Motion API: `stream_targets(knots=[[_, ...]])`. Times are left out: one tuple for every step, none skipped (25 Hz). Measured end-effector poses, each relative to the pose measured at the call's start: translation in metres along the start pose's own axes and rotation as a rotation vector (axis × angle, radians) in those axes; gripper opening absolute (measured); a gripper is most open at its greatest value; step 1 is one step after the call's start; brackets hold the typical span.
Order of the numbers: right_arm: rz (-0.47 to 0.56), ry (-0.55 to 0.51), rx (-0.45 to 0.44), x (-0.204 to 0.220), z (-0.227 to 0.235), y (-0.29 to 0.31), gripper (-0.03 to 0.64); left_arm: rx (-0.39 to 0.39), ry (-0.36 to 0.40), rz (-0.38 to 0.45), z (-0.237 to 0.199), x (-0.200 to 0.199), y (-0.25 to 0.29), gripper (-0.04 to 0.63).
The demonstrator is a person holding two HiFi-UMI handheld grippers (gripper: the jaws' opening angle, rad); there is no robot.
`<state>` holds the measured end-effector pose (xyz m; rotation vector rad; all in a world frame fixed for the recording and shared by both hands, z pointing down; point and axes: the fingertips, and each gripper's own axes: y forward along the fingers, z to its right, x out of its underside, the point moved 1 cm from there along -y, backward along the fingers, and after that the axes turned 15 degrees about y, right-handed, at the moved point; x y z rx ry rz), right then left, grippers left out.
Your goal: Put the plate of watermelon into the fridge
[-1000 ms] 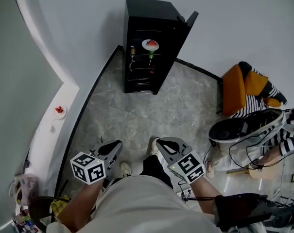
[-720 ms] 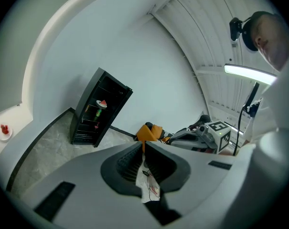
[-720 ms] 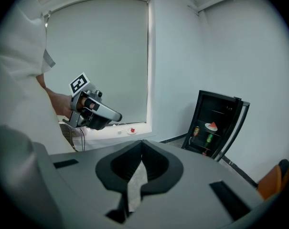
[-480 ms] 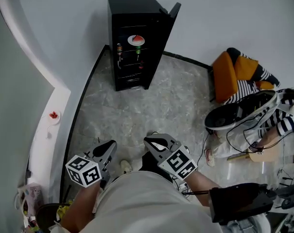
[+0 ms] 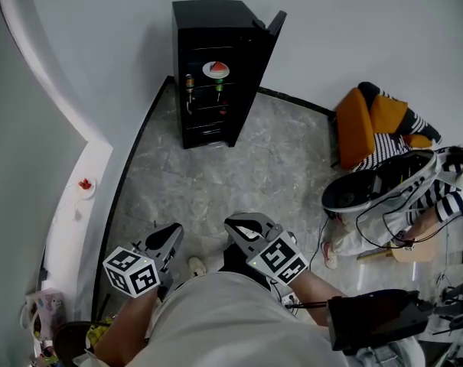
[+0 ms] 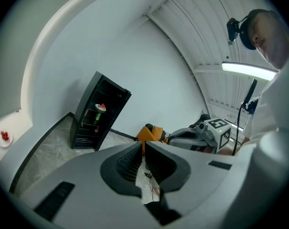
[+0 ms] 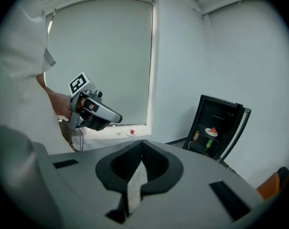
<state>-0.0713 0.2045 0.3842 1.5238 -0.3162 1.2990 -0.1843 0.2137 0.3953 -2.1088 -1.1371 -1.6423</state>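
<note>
A black fridge [image 5: 210, 75] stands against the far wall with its door [image 5: 270, 26] swung open to the right. On one of its upper shelves sits a white plate of watermelon [image 5: 215, 69], also seen in the left gripper view [image 6: 101, 107] and the right gripper view [image 7: 211, 131]. Cans stand on the shelf below it. My left gripper [image 5: 168, 237] and right gripper [image 5: 239, 226] hang low in front of my body, far from the fridge. Both are shut with nothing between the jaws [image 6: 143, 146] [image 7: 142, 143].
A white ledge [image 5: 72, 220] curves along the left wall and carries a small dish with red pieces [image 5: 86, 184]. Right of the fridge lie an orange cushion [image 5: 357, 128], a person's striped sleeves, a white-rimmed device with cables [image 5: 376, 188] and a black case [image 5: 378, 319]. Grey marble floor [image 5: 231, 167] lies between.
The view has swung, so the fridge now sits a little further left in the picture. Both grippers stay shut and have sunk slightly toward my body. The watermelon plate has not moved.
</note>
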Motion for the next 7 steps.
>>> stream_targets(knots=[[0.001, 0.0, -0.001, 0.0, 0.001, 0.0, 0.014, 0.002, 0.0, 0.002, 0.001, -0.001, 0.001, 0.023], [0.001, 0.001, -0.003, -0.001, 0.002, 0.0, 0.014, 0.004, 0.001, 0.004, 0.002, -0.001, 0.002, 0.023], [0.001, 0.001, -0.006, -0.002, 0.003, 0.001, 0.014, 0.005, 0.001, 0.007, 0.002, -0.002, 0.003, 0.023], [0.001, 0.0, -0.01, -0.003, 0.003, 0.002, 0.014, 0.005, 0.001, 0.011, 0.001, -0.004, 0.003, 0.023], [0.001, -0.003, -0.017, -0.005, 0.004, 0.005, 0.014, 0.002, 0.0, 0.017, 0.0, -0.005, 0.002, 0.023], [0.001, -0.008, -0.025, -0.007, 0.004, 0.008, 0.014, -0.002, -0.002, 0.024, -0.002, -0.007, 0.001, 0.023], [0.001, -0.013, -0.034, -0.009, 0.004, 0.011, 0.014, -0.008, -0.005, 0.032, -0.004, -0.008, 0.0, 0.023]])
